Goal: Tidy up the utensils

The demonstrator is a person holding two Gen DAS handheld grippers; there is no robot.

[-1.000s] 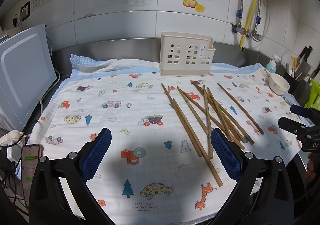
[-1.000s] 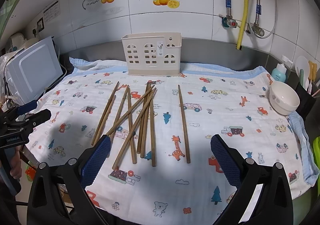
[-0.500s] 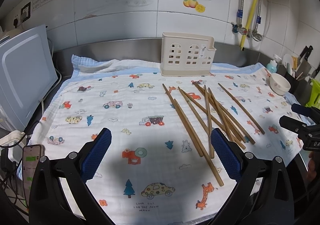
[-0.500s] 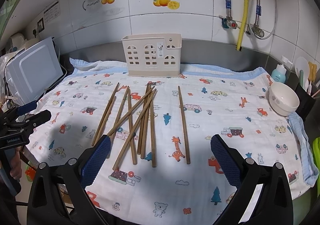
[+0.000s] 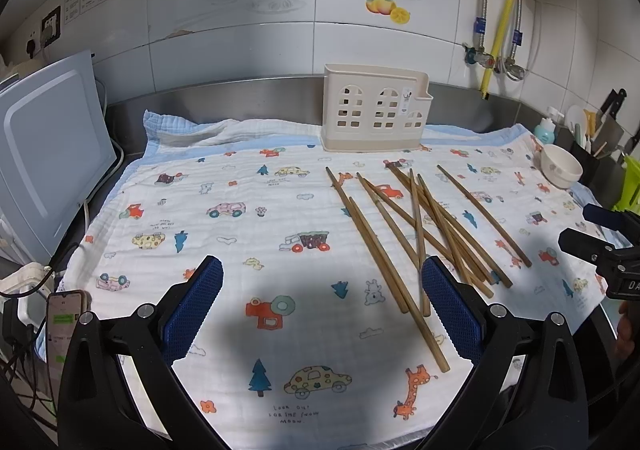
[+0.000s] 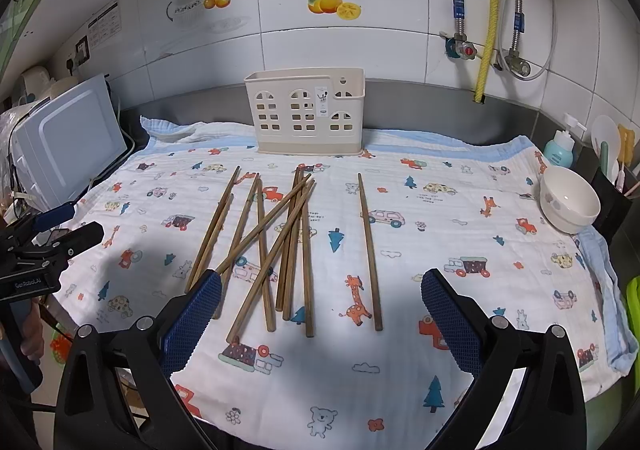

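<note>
while hovering above the near edge of the printed cloth (image 5: 240,234), left gripper (image 5: 322,304) spread wide, blue pads (image 5: 192,310) well apart and grasping nothing; right gripper (image 6: 320,320) likewise spread wide and empty, pads (image 6: 450,324) apart over the cloth (image 6: 440,218). wooden chopsticks (image 6: 280,246) scattered loose on the cloth in front of the cream utensil holder (image 6: 306,116), most crossing one another in a heap, two lying side by side at the heap's left, one single chopstick (image 6: 370,250) lying apart to the right. seen from the left wrist, same chopsticks (image 5: 420,234) to the right of centre, near the right pad. holder (image 5: 376,114) upright at the back of the cloth against the steel backsplash, nothing visible inside through its cutouts. white bowl (image 6: 568,204) at the cloth's right edge, well apart from the chopsticks. white appliance (image 5: 48,154) at far left, phone (image 5: 64,314) just beside the left gripper's frame.
</note>
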